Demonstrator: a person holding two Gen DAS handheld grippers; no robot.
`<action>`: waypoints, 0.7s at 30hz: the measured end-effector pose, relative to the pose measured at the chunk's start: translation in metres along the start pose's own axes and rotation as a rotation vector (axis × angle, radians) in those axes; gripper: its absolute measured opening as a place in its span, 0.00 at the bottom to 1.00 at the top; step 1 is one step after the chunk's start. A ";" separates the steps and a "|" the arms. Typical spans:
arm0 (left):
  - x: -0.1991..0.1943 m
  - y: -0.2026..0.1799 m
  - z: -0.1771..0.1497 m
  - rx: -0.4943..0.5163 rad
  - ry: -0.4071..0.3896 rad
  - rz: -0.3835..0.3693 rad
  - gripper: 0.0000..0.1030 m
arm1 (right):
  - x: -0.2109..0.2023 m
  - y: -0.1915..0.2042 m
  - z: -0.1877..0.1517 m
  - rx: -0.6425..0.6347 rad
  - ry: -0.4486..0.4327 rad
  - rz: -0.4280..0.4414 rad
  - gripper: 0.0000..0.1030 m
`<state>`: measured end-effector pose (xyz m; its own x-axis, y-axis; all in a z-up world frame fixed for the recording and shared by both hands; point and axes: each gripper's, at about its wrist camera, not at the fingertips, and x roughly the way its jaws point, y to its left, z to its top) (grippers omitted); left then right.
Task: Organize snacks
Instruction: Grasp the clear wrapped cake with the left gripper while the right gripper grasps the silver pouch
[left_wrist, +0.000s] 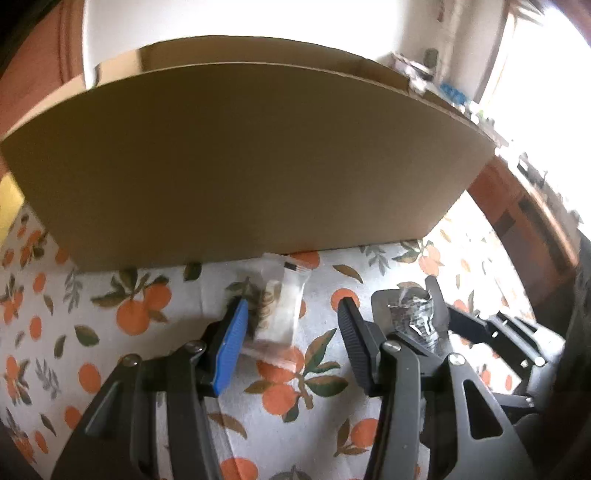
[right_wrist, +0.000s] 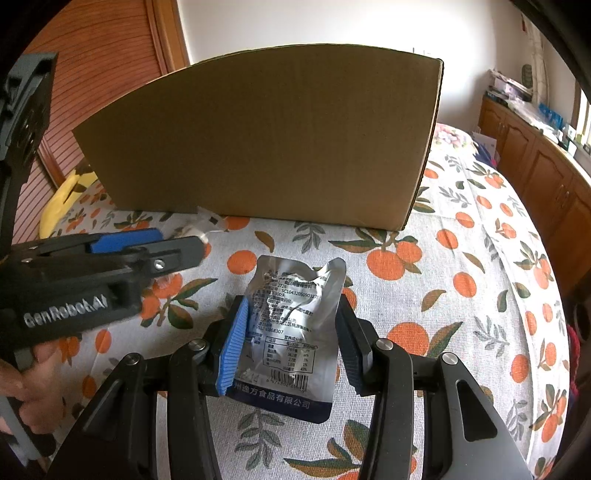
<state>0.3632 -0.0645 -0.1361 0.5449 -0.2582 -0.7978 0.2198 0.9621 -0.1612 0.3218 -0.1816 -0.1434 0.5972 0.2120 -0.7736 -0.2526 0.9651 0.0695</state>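
Observation:
A big brown cardboard box (left_wrist: 240, 166) stands on the orange-print cloth; it also shows in the right wrist view (right_wrist: 266, 140). A clear-and-white snack packet (left_wrist: 277, 314) lies on the cloth before the box, between the open jaws of my left gripper (left_wrist: 291, 317), its left edge at the blue pad. A silver foil pouch (right_wrist: 291, 325) with printed text sits between the jaws of my right gripper (right_wrist: 291, 321), which stand at its two sides. The pouch (left_wrist: 413, 314) and right gripper show at right in the left wrist view. The left gripper (right_wrist: 184, 240) shows at left in the right wrist view.
The orange-print cloth (right_wrist: 461, 295) covers the surface. A yellow object (right_wrist: 62, 199) lies left of the box. Wooden cabinets (right_wrist: 535, 158) with clutter on top stand at the right. A wooden slatted door (right_wrist: 92, 74) is behind at left.

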 end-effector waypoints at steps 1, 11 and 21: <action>0.001 -0.001 0.000 0.012 0.001 0.008 0.47 | 0.000 0.000 0.000 0.001 0.000 0.000 0.45; 0.001 0.004 -0.006 0.074 0.014 0.036 0.18 | 0.000 0.000 0.000 0.000 0.001 0.000 0.45; -0.026 0.005 -0.017 0.082 -0.017 0.019 0.18 | 0.000 0.007 0.001 -0.014 0.000 -0.027 0.45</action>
<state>0.3364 -0.0514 -0.1259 0.5633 -0.2416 -0.7901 0.2743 0.9567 -0.0970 0.3207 -0.1749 -0.1424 0.6039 0.1854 -0.7752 -0.2467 0.9683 0.0394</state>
